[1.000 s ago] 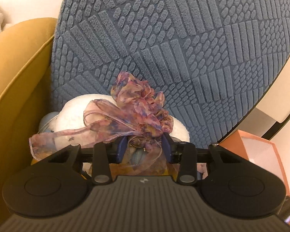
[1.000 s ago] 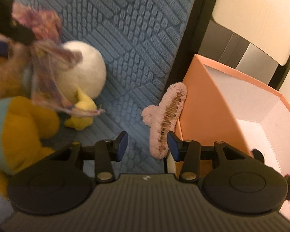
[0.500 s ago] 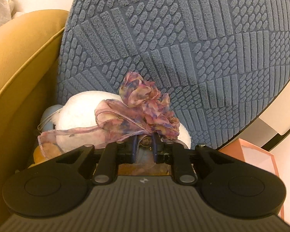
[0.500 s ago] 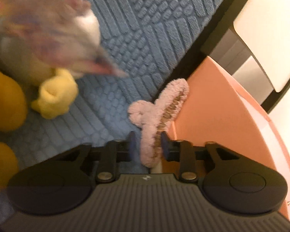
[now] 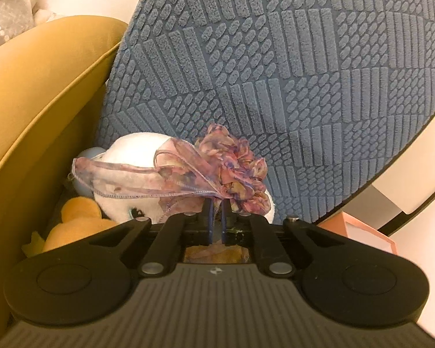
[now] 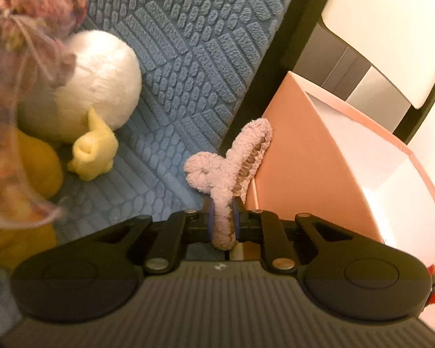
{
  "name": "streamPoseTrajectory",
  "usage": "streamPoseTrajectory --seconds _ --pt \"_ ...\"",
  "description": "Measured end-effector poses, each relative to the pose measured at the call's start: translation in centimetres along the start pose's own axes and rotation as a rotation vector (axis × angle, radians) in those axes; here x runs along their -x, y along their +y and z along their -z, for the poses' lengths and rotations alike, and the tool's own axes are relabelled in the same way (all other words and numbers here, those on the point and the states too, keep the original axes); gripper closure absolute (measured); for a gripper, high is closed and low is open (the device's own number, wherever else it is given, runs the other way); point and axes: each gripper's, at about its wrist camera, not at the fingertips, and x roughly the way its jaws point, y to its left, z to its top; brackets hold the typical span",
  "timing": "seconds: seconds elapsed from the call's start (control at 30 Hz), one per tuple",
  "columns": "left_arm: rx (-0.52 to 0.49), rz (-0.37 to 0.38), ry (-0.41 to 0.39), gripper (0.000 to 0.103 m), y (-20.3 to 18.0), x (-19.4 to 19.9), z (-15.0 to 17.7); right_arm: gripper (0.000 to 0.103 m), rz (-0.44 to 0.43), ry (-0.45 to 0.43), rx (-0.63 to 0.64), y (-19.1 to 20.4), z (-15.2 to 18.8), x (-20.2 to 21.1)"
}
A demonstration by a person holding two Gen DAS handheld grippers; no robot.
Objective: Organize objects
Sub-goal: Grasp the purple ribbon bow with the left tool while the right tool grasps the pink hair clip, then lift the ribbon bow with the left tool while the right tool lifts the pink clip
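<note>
In the left wrist view, a mustard cushion (image 5: 34, 92) is seen at the far left, with a blue textured cover (image 5: 290, 66) spread beside it and filling most of the frame. A white plush toy (image 5: 130, 179) is lodged where the two meet, with an orange plush part (image 5: 78, 211) below it. A floral chiffon scrunchie (image 5: 232, 168) with a long sheer tail is draped over the white toy; its fabric is pinched between the nearly closed jaws of the left gripper (image 5: 215, 203), which have just been drawn together. A pink box (image 5: 359, 229) is glimpsed at the right edge. In the right wrist view, the scrunchie is seen blurred at the upper left, above the white toy and a yellow plush foot (image 6: 92, 153). Further right, a fuzzy pink hair claw (image 6: 229, 168) is clamped at its lower end by the right gripper (image 6: 223, 217), whose jaws have just been closed on it, its upper end against the wall of the pink box.
</note>
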Motion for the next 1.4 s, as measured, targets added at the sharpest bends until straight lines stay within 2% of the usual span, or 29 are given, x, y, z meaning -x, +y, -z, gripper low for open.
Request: streamPoseTrajectory --seconds 0.27,0.47,0.63,0.73,0.8,0.87,0.9,0.93,1.0,1.17,1.23,1.3,1.4 --pt "-0.028 -0.001 0.004 0.101 -0.9 2.7 1.3 0.089 -0.098 0.020 -0.070 -0.9 -0.5 3.9" --pt "-0.048 -0.004 0.002 0.101 -1.6 4.5 2.5 0.092 -0.190 0.031 -0.121 -1.5 0.4 7.5" --pt "-0.087 -0.037 -0.005 0.099 -1.7 4.5 2.3 0.092 -0.260 0.061 -0.144 -1.6 1.4 7.9" --pt "-0.107 -0.037 -0.008 0.088 -1.7 4.2 1.8 0.092 -0.303 0.083 -0.178 -1.7 2.1 7.9" --pt "-0.114 -0.035 -0.010 0.068 -1.7 3.7 1.5 0.090 -0.294 0.092 -0.217 -1.8 2.4 8.0" --pt "-0.139 -0.042 -0.020 0.064 -2.0 3.1 1.1 0.083 -0.288 0.086 -0.216 -1.7 2.3 7.7" --pt "-0.148 -0.044 -0.021 0.064 -2.1 2.8 0.9 0.075 -0.302 0.083 -0.209 -1.5 2.4 7.7" --pt "-0.151 -0.043 -0.020 0.063 -2.2 2.4 0.7 0.062 -0.320 0.082 -0.212 -1.4 2.3 7.5" --pt "-0.158 -0.045 -0.015 0.063 -2.4 1.4 0.4 0.047 -0.325 0.089 -0.235 -1.4 2.0 6.9" --pt "-0.160 -0.083 0.021 0.064 -2.2 -1.3 0.5 0.045 -0.235 0.130 -0.265 -0.8 1.6 5.5" --pt "-0.152 -0.094 0.022 0.068 -2.0 -2.1 0.6 0.045 -0.212 0.145 -0.293 -0.9 1.6 4.6" --pt "-0.131 -0.106 0.037 0.089 -1.7 -2.7 0.7 0.045 -0.218 0.156 -0.319 -1.1 1.5 3.7" --pt "-0.109 -0.092 0.042 0.096 -1.4 -2.5 0.7 0.048 -0.212 0.144 -0.277 -1.0 1.3 3.2"
